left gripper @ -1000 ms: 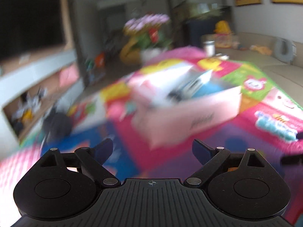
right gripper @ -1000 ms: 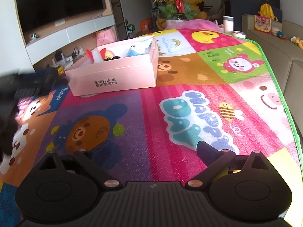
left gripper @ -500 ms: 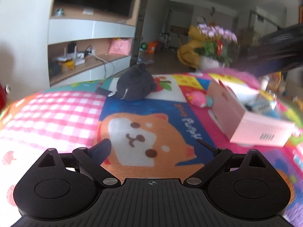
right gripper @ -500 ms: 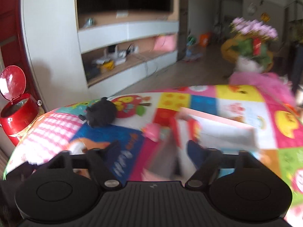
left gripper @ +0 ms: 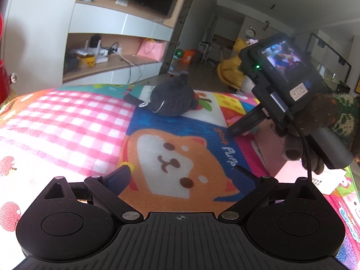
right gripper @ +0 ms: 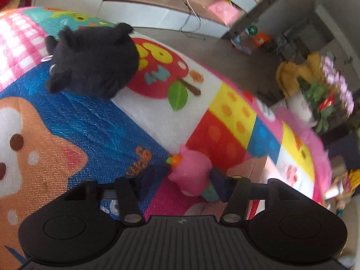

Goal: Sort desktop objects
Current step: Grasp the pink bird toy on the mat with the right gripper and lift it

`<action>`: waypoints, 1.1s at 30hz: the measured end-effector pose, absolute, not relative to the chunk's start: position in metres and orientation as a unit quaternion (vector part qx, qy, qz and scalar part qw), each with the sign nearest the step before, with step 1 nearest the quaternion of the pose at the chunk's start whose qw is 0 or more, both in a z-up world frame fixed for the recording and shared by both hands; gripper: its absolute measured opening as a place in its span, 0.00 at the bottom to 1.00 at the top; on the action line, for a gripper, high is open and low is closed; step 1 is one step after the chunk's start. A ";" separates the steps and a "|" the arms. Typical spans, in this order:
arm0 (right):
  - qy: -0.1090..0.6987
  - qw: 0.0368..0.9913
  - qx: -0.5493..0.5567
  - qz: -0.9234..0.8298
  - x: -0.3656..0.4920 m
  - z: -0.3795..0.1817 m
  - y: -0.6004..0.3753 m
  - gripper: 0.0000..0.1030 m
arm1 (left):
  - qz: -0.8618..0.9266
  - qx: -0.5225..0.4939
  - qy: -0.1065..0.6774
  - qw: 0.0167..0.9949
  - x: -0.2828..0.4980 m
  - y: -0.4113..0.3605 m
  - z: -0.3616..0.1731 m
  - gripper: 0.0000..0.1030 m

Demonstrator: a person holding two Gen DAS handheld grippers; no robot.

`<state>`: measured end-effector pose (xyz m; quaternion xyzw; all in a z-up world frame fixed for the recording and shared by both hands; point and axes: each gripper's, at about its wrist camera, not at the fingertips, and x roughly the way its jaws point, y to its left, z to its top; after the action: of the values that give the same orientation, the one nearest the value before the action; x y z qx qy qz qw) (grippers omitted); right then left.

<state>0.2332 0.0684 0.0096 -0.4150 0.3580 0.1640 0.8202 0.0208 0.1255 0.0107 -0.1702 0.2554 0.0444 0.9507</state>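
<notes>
The right gripper [right gripper: 177, 180] straddles a small pink plush toy with an orange tip [right gripper: 191, 175], its jaws spread either side and not yet pinching, apparently lined up for a pickup. The toy lies on the colourful cartoon play mat [right gripper: 90, 130], just beside the pale pink cardboard box [left gripper: 270, 148]. A round black plush animal [left gripper: 173, 100] sits farther from that box. The left gripper [left gripper: 182, 175] hovers wide and empty, well short of the box.

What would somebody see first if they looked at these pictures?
Probably the dark plush toy, lying on the bright cartoon play mat at its far edge near the apple picture. Next, the small pink plush toy sits between the open fingers of the right gripper, beside the pink box.
</notes>
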 end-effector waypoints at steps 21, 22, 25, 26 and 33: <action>0.378 0.874 -0.214 0.217 0.207 0.086 0.003 0.42 | 0.049 -0.194 0.263 0.944 0.024 0.132 0.007 0.97; 0.372 0.874 -0.235 0.208 0.209 0.081 0.012 0.47 | 0.047 -0.196 0.262 0.944 0.024 0.132 0.007 0.97; 0.360 0.867 -0.295 0.176 0.218 0.057 0.039 0.52 | 0.044 -0.200 0.261 0.944 0.024 0.133 0.007 0.98; 0.362 0.862 -0.313 0.167 0.221 0.049 0.046 0.53 | 0.044 -0.201 0.261 0.943 0.024 0.134 0.007 0.98; 0.374 0.830 -0.396 0.124 0.236 0.010 0.069 0.40 | 0.043 -0.205 0.261 0.942 0.024 0.134 0.007 0.98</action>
<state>0.2363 0.0690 0.0096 -0.3958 0.3735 0.1241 0.8297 0.0240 0.1344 0.0065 -0.2050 0.2614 0.0432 0.9422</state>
